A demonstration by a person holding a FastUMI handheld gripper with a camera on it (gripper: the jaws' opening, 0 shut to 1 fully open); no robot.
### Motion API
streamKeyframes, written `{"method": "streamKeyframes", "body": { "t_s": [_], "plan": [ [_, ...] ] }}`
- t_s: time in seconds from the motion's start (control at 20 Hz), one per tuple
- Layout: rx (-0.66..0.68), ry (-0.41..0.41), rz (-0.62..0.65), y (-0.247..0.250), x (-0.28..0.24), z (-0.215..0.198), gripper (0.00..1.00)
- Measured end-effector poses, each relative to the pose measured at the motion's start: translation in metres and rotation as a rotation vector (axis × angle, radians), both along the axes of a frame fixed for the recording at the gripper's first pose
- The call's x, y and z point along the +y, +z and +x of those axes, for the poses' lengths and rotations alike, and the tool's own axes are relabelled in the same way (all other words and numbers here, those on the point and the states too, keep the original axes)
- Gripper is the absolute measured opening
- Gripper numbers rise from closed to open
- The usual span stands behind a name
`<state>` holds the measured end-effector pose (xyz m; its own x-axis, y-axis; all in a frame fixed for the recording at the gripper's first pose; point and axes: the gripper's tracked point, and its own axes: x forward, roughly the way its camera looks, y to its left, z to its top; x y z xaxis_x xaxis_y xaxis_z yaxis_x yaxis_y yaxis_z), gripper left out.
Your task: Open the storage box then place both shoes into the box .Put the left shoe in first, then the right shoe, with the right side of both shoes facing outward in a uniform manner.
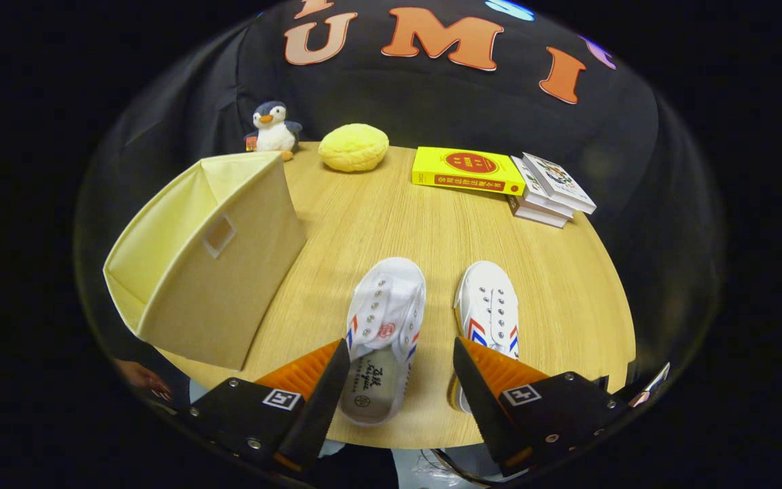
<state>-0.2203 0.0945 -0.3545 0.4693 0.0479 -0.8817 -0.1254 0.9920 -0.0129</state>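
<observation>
Two shoes are being seen side by side on the table [432, 231], toes pointing away. The left shoe [384, 326] is lying between the spread fingers of the gripper [401, 373], nearer the left finger; the right shoe [489, 316] is partly hidden behind the right finger. The storage box [208, 265] is resting to the left of the shoes, its opening turned leftward. At the far edge, a plush penguin [274, 129] is sitting behind the box, a round cushion [354, 147] just right of it, then a book [467, 170] lying flat, with a stack of books [550, 190] touching its right end.
</observation>
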Motion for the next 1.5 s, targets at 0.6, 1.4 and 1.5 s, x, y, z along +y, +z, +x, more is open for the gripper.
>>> {"method": "streamKeyframes", "body": {
  "t_s": [0.6,1.4,1.5],
  "plan": [
    [0.034,-0.026,0.002,-0.05,-0.014,-0.008,0.66],
    [0.066,-0.214,0.154,-0.07,0.004,0.011,0.01],
    [0.052,-0.26,0.198,-0.061,0.006,0.016,0.01]
  ]
}}
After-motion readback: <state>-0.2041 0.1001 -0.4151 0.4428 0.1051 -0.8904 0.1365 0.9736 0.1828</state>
